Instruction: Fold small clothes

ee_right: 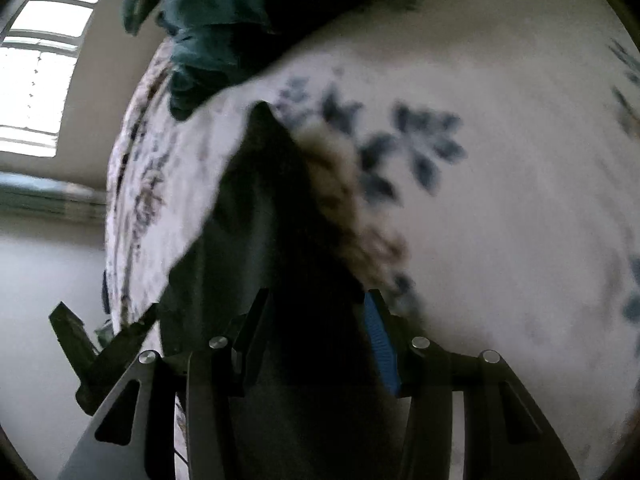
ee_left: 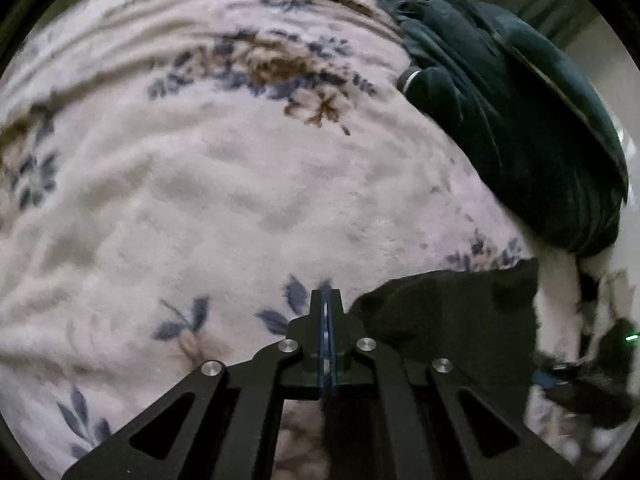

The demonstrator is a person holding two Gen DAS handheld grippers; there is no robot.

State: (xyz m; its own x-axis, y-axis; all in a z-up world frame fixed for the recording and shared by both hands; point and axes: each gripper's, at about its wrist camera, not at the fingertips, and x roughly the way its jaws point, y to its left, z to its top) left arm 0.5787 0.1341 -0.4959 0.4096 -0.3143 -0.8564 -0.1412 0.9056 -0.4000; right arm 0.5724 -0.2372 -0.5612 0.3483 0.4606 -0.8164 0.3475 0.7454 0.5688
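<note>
Dark green clothes (ee_left: 516, 120) heap beside the black garment (ee_left: 452, 312) on floral blanket (ee_left: 200, 200).

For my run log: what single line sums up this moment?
left gripper: shut, empty | right gripper: around black garment | floral blanket beneath

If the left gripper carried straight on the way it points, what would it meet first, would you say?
Probably the floral blanket: the shut left gripper points at bare fabric, the black garment lying just to its right. Depth is unclear.
</note>
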